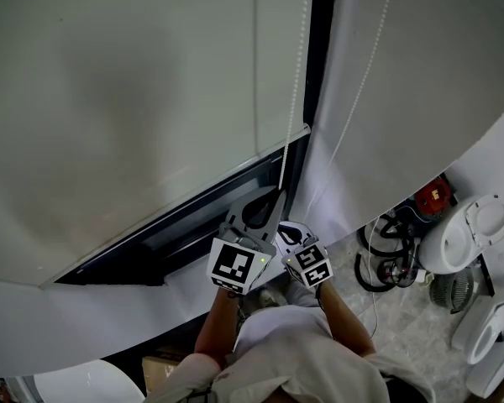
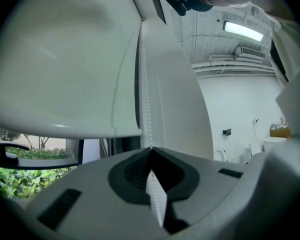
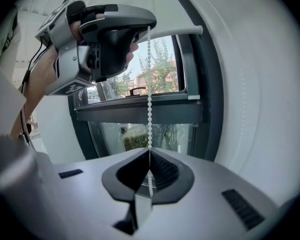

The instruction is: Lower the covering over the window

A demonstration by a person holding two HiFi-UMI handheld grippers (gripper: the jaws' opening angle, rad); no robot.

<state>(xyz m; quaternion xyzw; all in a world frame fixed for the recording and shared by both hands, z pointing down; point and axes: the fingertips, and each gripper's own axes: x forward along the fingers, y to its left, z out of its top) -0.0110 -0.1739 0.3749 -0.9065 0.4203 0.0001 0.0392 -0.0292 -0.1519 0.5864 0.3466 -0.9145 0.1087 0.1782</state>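
Observation:
A white roller blind (image 1: 134,99) covers most of the window, and its bottom bar (image 1: 193,193) hangs above a strip of dark glass (image 1: 193,229). Beside it a white bead chain (image 1: 296,82) drops down. My left gripper (image 1: 277,196) is shut on the chain, and my right gripper (image 1: 287,232) is shut on it just below. In the left gripper view the chain (image 2: 147,99) rises from the shut left gripper (image 2: 151,150). The right gripper view shows the chain (image 3: 149,94) taut between the left gripper (image 3: 146,30) above and the shut right gripper (image 3: 150,153).
A second white blind (image 1: 420,74) with its own bead chain (image 1: 365,74) hangs to the right. On the floor at lower right are white appliances (image 1: 466,233), a red object (image 1: 434,196) and black cables (image 1: 386,254). Green plants (image 2: 15,179) show outside.

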